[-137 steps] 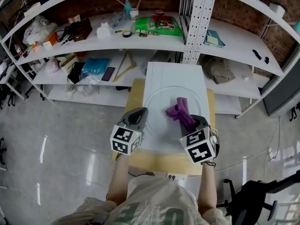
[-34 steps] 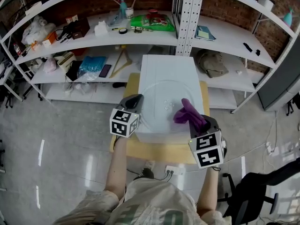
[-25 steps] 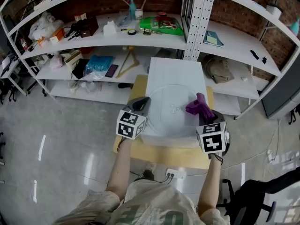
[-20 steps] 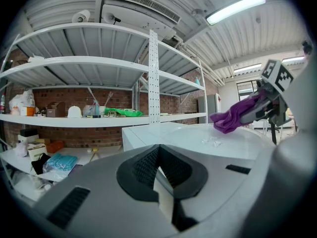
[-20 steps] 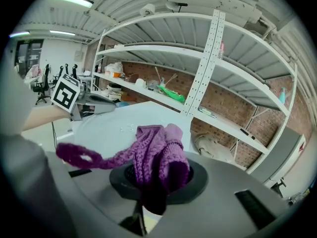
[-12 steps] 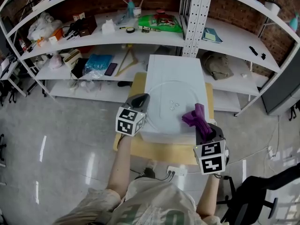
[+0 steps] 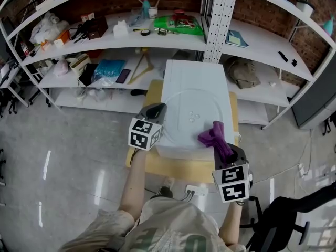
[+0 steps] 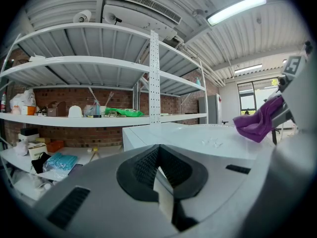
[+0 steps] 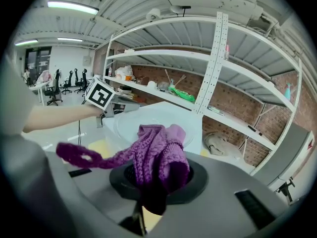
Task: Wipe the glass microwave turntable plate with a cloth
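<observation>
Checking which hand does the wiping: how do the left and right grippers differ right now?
The right gripper is shut on the purple cloth; the left gripper is shut with nothing visible between its jaws. The left gripper sits at the left edge of the glass plate, the right gripper at its near right side. Both carry marker cubes.

Cloth [image 7: 212, 135] coarse purple knit, matt, turntable plate [image 7: 181, 101] clear smooth glossy glass, white box [image 7: 194, 72] smooth satin, floor [image 7: 79, 156] glossy, back wall [image 9: 237, 100] rough brick.
</observation>
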Available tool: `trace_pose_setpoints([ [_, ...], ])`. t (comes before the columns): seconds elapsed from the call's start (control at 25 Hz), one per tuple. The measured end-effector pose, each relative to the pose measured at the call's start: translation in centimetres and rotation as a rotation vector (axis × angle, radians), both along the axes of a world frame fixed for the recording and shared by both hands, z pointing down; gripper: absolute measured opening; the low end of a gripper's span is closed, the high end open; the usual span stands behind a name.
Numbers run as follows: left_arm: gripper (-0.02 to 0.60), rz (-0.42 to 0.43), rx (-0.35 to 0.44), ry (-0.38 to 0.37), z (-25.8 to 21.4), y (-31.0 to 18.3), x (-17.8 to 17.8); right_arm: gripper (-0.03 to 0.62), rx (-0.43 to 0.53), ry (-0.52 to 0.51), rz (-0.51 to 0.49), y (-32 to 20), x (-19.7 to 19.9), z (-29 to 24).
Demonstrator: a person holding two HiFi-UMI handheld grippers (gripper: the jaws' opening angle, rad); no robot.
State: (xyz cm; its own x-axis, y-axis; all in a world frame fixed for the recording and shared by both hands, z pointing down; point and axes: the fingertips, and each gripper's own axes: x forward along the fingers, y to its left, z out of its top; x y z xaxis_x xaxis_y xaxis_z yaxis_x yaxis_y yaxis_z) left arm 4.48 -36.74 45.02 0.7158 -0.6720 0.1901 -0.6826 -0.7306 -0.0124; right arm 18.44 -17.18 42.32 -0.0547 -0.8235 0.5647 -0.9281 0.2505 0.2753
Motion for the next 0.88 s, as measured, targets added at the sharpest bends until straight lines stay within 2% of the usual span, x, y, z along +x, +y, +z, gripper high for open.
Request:
trace_pose_setpoints([
  [0.12,0.002,0.002,0.007,-0.013,0.0,0.1,0.1,0.051,0.019,-0.009,0.023,-0.3,0.5,-0.1],
  [0.24,0.002,-0.005,0.050,-0.057,-0.4,0.4,0.1,0.051,0.045,-0.013,0.049,-1.0,1.1,-0.3],
  [0.52,0.002,-0.005,0.090,-0.042,-1.8,0.8,0.1,0.051,0.057,0.016,0.072,-2.2,1.9,-0.3],
  [0.64,0.002,-0.020,0.120,0.001,-3.7,1.1,-0.3,0.051,0.081,-0.004,0.088,-2.6,2.2,-0.7],
  [0.88,0.002,-0.046,0.169,0.154,-9.0,4.5,-2.0,0.051,0.167,-0.084,0.115,-2.7,2.7,-2.4],
])
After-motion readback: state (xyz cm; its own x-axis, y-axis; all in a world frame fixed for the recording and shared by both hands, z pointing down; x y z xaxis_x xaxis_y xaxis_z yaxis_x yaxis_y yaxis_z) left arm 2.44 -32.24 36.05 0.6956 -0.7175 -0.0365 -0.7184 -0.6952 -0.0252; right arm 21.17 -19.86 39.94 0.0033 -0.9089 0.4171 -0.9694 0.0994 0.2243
